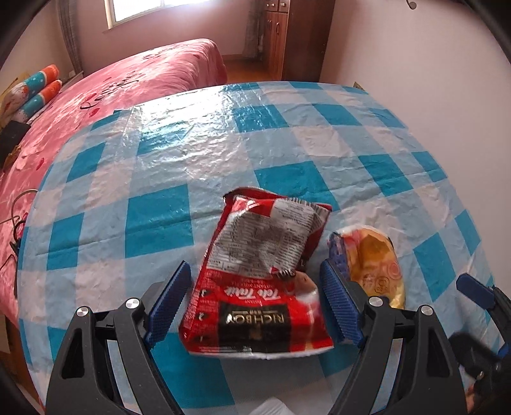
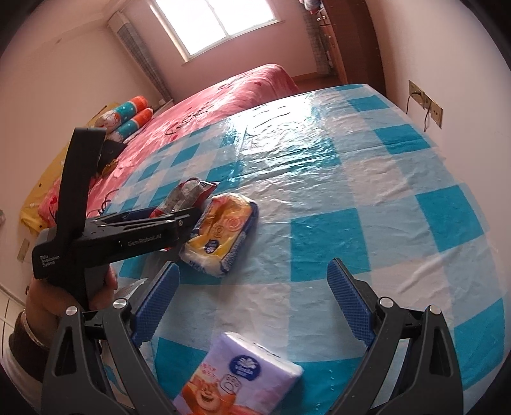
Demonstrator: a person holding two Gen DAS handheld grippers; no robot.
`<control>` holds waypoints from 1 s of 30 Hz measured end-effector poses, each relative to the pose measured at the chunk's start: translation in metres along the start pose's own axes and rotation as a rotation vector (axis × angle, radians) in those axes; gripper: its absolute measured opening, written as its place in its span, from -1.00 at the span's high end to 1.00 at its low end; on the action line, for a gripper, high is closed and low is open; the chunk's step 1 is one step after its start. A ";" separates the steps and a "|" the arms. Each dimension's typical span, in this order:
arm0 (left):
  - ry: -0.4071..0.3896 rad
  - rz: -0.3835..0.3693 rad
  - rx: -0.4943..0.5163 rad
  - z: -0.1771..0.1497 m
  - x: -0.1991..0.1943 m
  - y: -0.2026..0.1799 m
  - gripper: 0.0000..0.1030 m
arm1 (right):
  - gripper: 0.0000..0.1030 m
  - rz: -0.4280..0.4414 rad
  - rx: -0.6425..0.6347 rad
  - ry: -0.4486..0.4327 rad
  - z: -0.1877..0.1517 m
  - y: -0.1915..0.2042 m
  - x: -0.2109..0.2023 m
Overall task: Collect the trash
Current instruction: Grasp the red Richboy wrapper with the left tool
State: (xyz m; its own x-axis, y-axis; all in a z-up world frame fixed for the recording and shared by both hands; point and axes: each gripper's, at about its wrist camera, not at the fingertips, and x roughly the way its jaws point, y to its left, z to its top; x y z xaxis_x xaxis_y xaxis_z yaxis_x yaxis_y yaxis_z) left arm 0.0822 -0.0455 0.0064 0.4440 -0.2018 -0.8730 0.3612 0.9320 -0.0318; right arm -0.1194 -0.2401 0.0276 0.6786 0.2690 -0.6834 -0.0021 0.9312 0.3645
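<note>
Tabletop: covered with a glossy blue-and-white check sheet, crinkled.

Red packet: crumpled foil snack bag, printed side up, lying on the tabletop between the left gripper's fingers. Fingers spread wide, one on each side of the packet; the left pad stands clear of it, and contact at the right pad cannot be told. Not gripped.

Yellow packet: clear-wrapped, blue edging, flat on the tabletop just right of the red packet and beside the left gripper's outer finger.

Tissue pack: lilac wrapper with a cartoon bear, on the near edge of the tabletop, below and between the right gripper's fingers. These stand wide apart with nothing between the pads.

Hand: grips the left gripper's black handle; bracelet and dark sleeve at the wrist.

Bed: pink floral cover, beyond the tabletop, bolsters at its head.

Window: bright, on the far wall.
</note>
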 end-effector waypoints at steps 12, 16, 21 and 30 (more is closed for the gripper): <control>-0.031 0.005 0.017 -0.002 -0.004 0.002 -0.19 | -0.82 0.003 -0.059 0.034 0.007 0.037 0.031; -0.041 -0.013 -0.010 -0.006 -0.007 0.009 -0.17 | -0.82 0.006 -0.064 0.036 0.013 0.039 0.038; -0.057 -0.035 -0.067 -0.017 -0.016 0.027 -0.17 | -0.82 0.003 -0.068 0.051 0.021 0.043 0.052; -0.098 -0.023 -0.139 -0.038 -0.034 0.061 -0.17 | -0.82 -0.045 -0.130 0.103 0.033 0.066 0.086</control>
State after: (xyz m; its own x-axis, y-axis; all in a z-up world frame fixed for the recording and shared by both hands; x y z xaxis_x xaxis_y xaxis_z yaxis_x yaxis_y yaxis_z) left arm 0.0582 0.0295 0.0153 0.5175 -0.2453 -0.8197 0.2582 0.9581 -0.1237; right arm -0.0370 -0.1639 0.0135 0.6013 0.2440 -0.7609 -0.0729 0.9650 0.2519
